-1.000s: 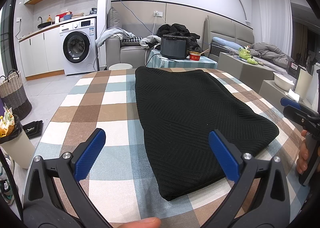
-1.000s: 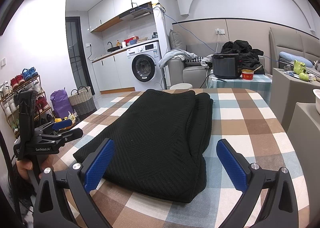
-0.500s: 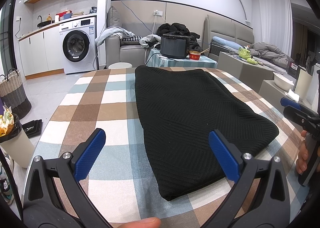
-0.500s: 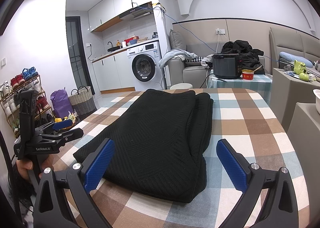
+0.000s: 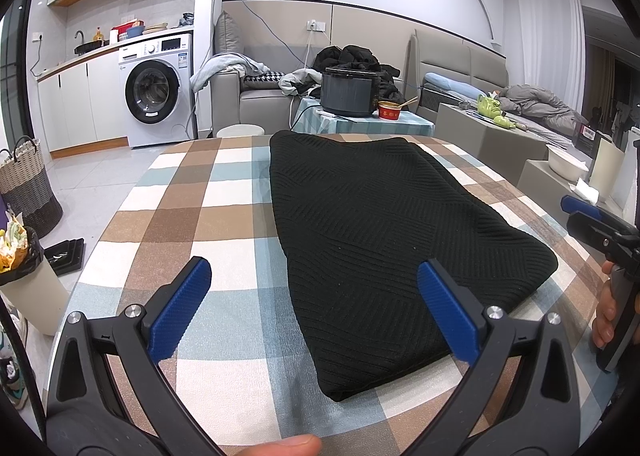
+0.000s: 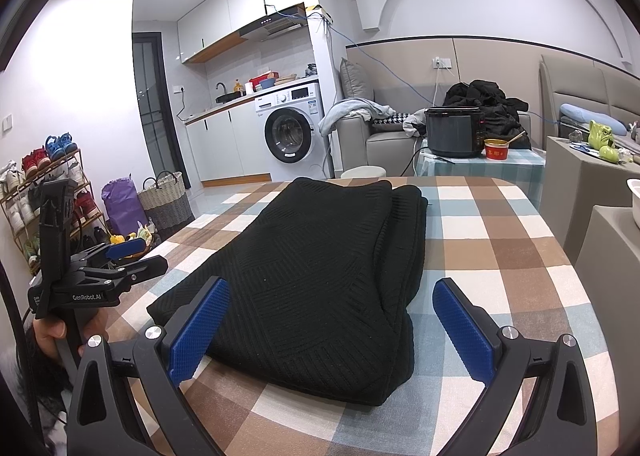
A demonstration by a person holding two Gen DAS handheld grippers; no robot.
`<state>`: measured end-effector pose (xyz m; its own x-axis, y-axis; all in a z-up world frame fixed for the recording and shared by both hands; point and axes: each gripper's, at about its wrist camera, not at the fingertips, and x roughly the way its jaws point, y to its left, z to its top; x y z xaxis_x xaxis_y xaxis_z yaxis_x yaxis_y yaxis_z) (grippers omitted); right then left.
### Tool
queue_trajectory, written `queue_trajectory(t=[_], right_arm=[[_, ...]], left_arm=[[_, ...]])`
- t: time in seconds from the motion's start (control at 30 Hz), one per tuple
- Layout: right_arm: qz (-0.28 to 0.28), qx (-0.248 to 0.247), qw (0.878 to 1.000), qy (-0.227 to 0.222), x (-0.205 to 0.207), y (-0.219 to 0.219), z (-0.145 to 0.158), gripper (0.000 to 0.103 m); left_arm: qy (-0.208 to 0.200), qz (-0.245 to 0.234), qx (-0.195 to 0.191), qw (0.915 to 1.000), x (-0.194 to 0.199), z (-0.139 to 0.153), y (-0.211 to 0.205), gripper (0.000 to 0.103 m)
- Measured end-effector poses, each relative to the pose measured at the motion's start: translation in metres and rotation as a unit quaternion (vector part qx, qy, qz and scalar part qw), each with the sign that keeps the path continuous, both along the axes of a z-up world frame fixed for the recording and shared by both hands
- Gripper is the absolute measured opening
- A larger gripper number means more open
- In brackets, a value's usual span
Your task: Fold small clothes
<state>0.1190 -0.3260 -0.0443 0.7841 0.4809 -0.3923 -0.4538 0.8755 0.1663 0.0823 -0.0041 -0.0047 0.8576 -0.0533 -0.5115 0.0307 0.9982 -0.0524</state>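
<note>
A table [image 5: 224,192] draped in a soft checked cloth of brown, white and pale blue squares fills the middle of both views. On it, centre frame, lies a black ribbed knit garment [image 5: 380,232] folded into a long thick rectangle with layered edges. The left gripper [image 5: 316,308] and right gripper [image 6: 332,324], black frames with ridged blue pads, hover at the bottom, jaws spread wide, holding nothing.

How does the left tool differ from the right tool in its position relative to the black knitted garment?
The left tool hovers over the garment's single-edged side, one pad above bare tablecloth. The right tool hovers over the side where stacked folded layers show, its outer pad above tablecloth. The left tool faces a near corner; the right tool faces the near edge more squarely. Both are open, empty, and not touching the garment.
</note>
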Motion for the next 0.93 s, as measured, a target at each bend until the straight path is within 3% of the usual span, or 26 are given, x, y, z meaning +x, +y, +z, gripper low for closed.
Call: queue_trajectory(t=[0.93], right_arm=[[0.000, 0.000, 1.000, 0.001, -0.0009, 0.0006, 0.0006, 0.103]], left_arm=[[-0.004, -0.004, 0.001, 1.0000, -0.0027, -0.0002, -0.0020, 0.103]])
